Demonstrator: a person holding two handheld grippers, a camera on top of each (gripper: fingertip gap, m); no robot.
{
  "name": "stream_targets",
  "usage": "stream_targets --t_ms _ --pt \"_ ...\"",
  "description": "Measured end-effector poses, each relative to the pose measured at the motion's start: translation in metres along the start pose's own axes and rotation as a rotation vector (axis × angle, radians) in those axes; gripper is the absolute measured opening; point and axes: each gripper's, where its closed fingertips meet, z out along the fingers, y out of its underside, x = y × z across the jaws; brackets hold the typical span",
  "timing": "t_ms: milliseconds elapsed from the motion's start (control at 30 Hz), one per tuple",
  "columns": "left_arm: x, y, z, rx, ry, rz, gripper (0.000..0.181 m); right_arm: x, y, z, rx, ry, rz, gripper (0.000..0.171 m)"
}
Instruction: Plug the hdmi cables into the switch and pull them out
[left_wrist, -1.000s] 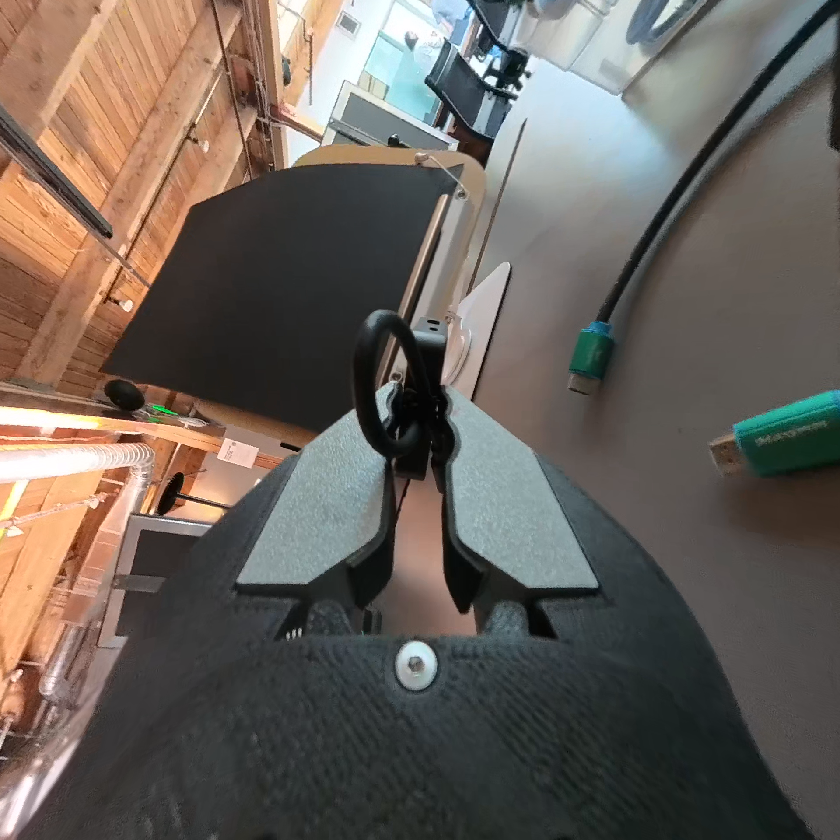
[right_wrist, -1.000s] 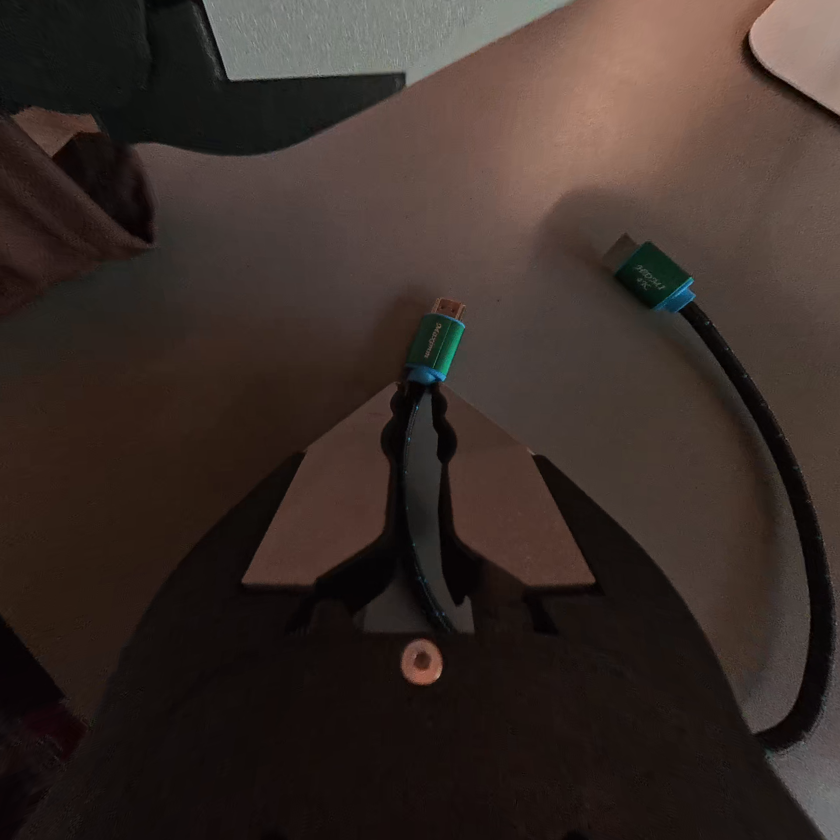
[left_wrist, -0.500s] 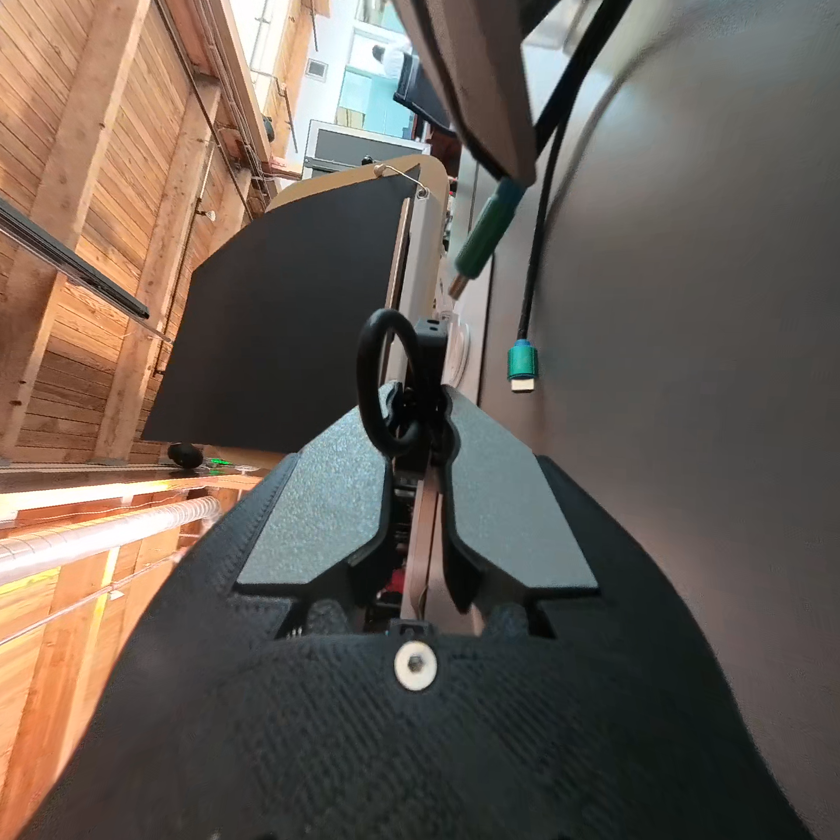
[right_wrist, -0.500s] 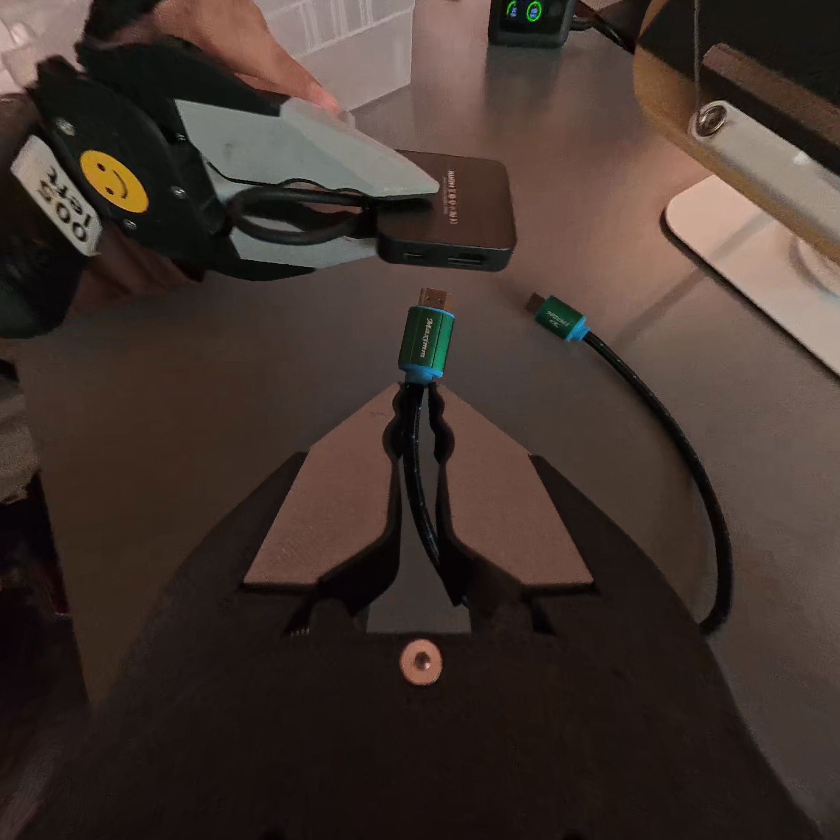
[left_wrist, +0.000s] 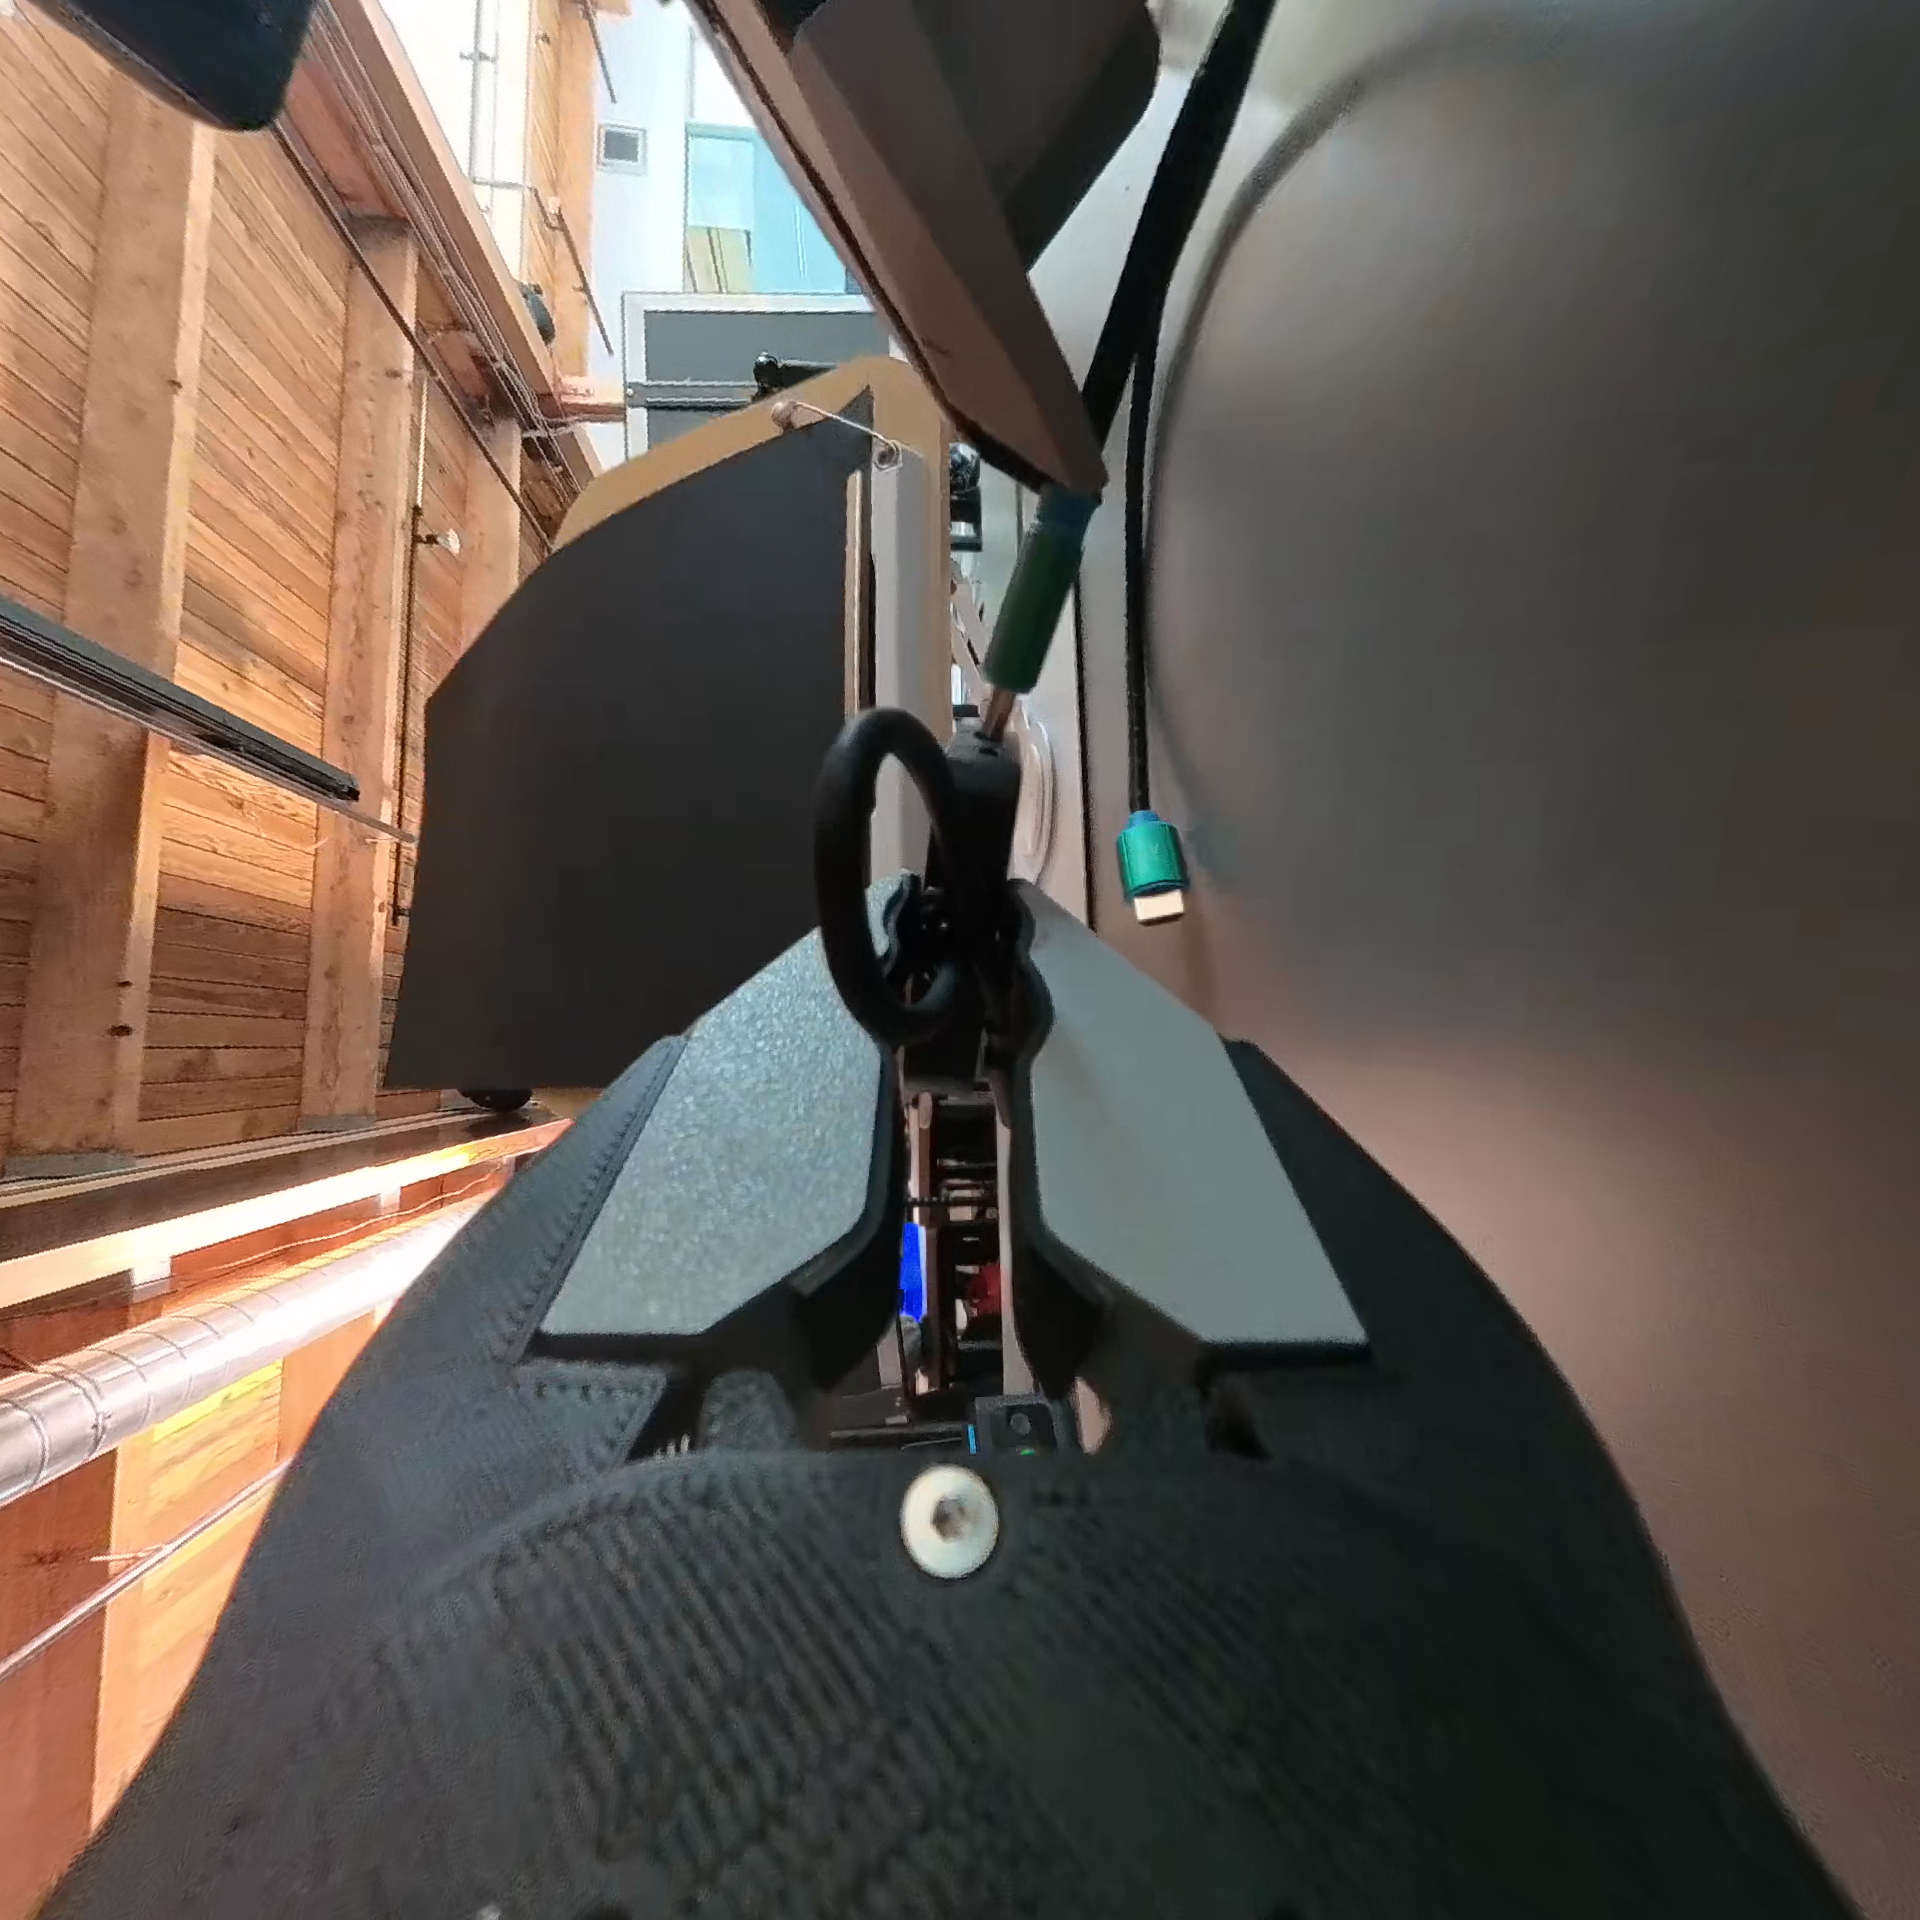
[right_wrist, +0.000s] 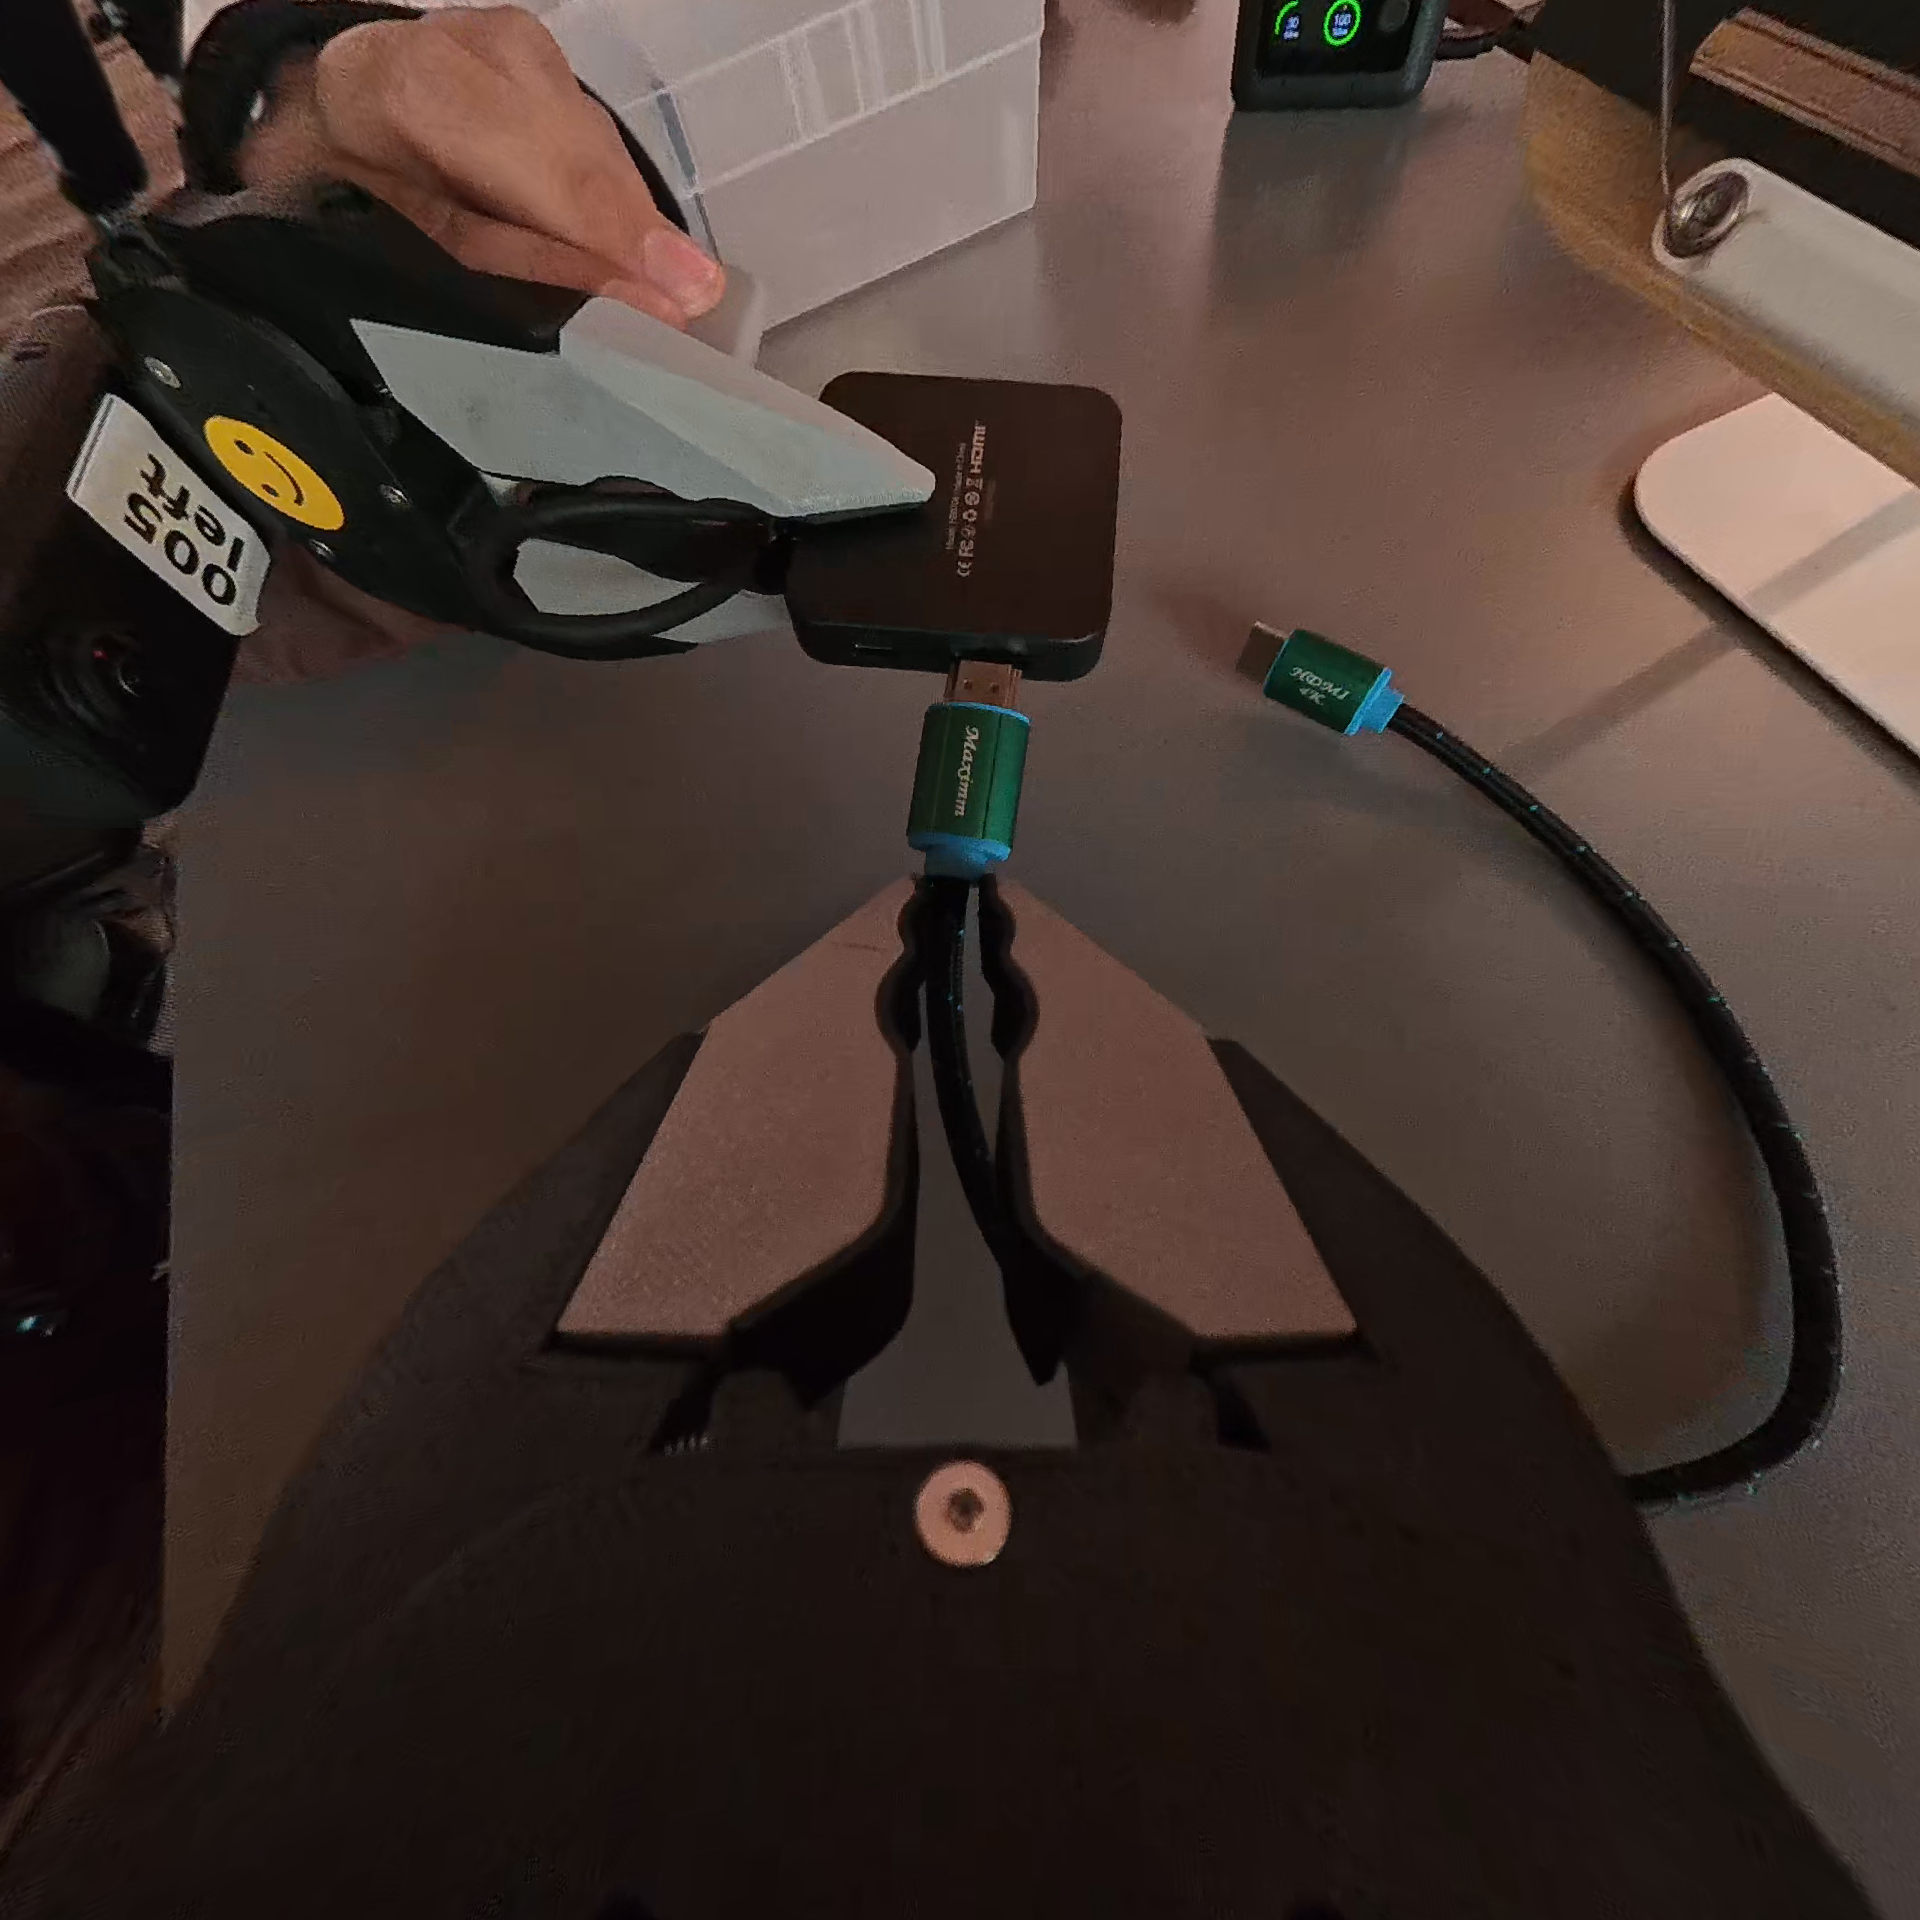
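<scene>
So the right gripper (right_wrist: 954, 904) has its fingers clamped on a braided cable, green plug (right_wrist: 966, 774) tip right at the switch (right_wrist: 961, 530) port. Left gripper (right_wrist: 831, 551) pinches the switch above the table (right_wrist: 1351, 312). Second plug (right_wrist: 1325, 681) lies nearby.

The switch (right_wrist: 971, 525) is a plain black box, and the plug (right_wrist: 964, 784) at its edge has a green metallic shell, a light blue collar and a gold tip, on a black braided cable (right_wrist: 961, 1049) flecked with teal. A second plug (right_wrist: 1325, 686) lying on the grey bench (right_wrist: 1299, 436) shows the same green and blue, its cable (right_wrist: 1704, 997) black with teal specks. The left tongs (right_wrist: 831, 551) have pale grey pads on a black body bearing a round yellow sticker (right_wrist: 272, 471) and a white label (right_wrist: 171, 520); behind stand a translucent white box (right_wrist: 873, 156) and wooden plank walls (left_wrist: 208, 520).
</scene>
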Motion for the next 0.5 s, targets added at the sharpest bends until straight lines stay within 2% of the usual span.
stream_targets --t_ms 500 --pt "-0.001 -0.011 -0.006 0.051 0.013 -0.023 0.013 -0.011 0.004 -0.007 -0.019 -0.067 -0.015 0.005"
